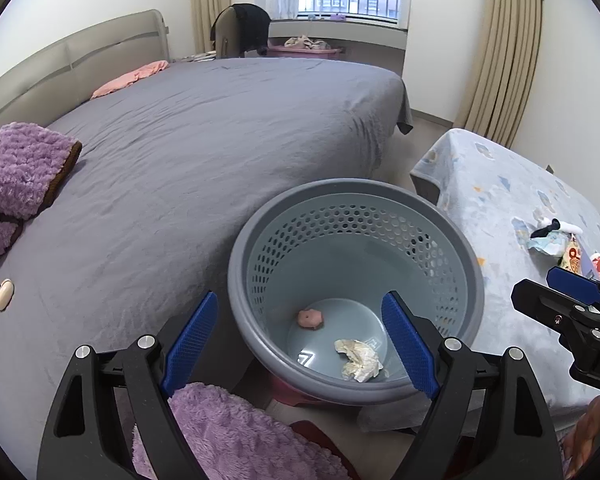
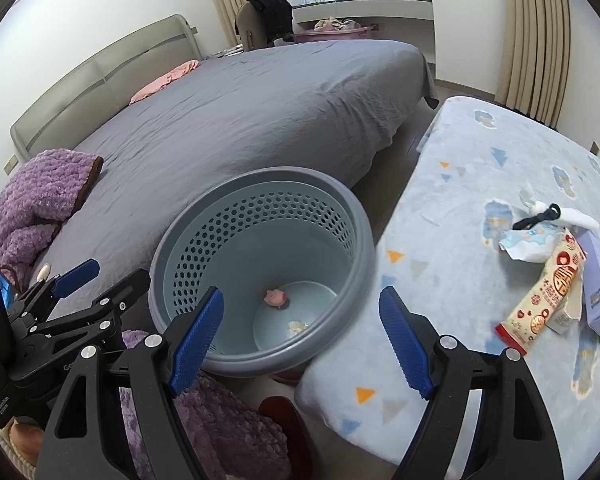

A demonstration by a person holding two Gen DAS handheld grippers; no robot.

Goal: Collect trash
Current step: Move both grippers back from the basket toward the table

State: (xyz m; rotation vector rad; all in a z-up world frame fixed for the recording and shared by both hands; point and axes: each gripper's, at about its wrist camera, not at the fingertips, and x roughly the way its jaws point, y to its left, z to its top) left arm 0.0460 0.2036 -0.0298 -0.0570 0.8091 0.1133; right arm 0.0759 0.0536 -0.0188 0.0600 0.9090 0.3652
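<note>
A grey perforated waste basket (image 1: 472,280) (image 2: 364,224) stands between the two beds. Inside lie a crumpled white paper (image 1: 358,360) (image 2: 297,327) and a small pink scrap (image 1: 310,319) (image 2: 276,298). My left gripper (image 1: 300,344) is open and empty, just above the basket's near rim. My right gripper (image 2: 300,340) is open and empty, over the basket's right edge. On the patterned bed, trash lies in a heap: a red and cream wrapper (image 2: 540,300) (image 1: 571,256), a crumpled white wrapper (image 2: 528,246) (image 1: 546,242), a lilac box (image 2: 598,280) and a black hair tie (image 2: 540,216).
A large bed with a grey sheet (image 1: 200,152) (image 2: 260,112) lies to the left, with a purple fleece (image 1: 16,168) (image 2: 40,196) on it. The small bed has a light blue patterned blanket (image 2: 460,184) (image 1: 488,184). More purple fleece (image 1: 228,432) lies below the grippers.
</note>
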